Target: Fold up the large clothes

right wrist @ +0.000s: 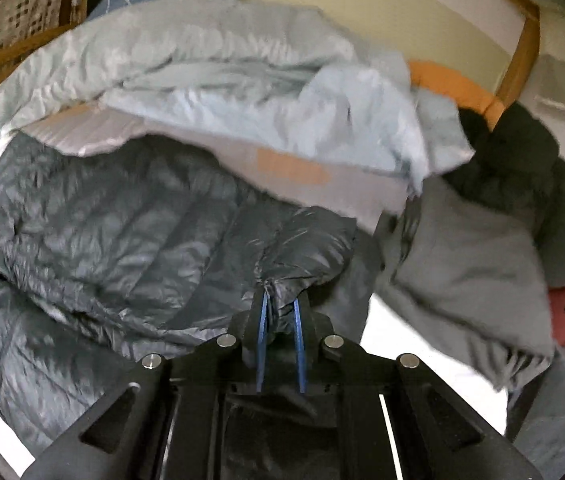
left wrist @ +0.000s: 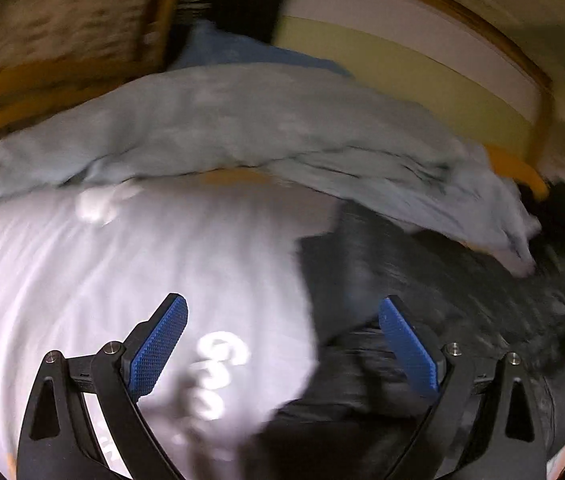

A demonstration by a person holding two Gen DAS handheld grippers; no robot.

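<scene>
A dark grey quilted puffer jacket (right wrist: pixel 94 220) lies spread on a white sheet (left wrist: pixel 82 272). My right gripper (right wrist: pixel 281 300) is shut on a bunched fold of the jacket near its middle edge. In the left wrist view the jacket (left wrist: pixel 422 280) lies to the right. My left gripper (left wrist: pixel 282 312) is open and empty, hovering over the sheet at the jacket's left edge, its blue pads (left wrist: pixel 158 348) wide apart. The left view is blurred.
A crumpled light blue cloth (right wrist: pixel 242 80) lies behind the jacket, also in the left wrist view (left wrist: pixel 222 128). A grey garment (right wrist: pixel 470 276) and a black garment (right wrist: pixel 522 168) lie to the right. A wooden frame (left wrist: pixel 538 120) and cream wall stand behind.
</scene>
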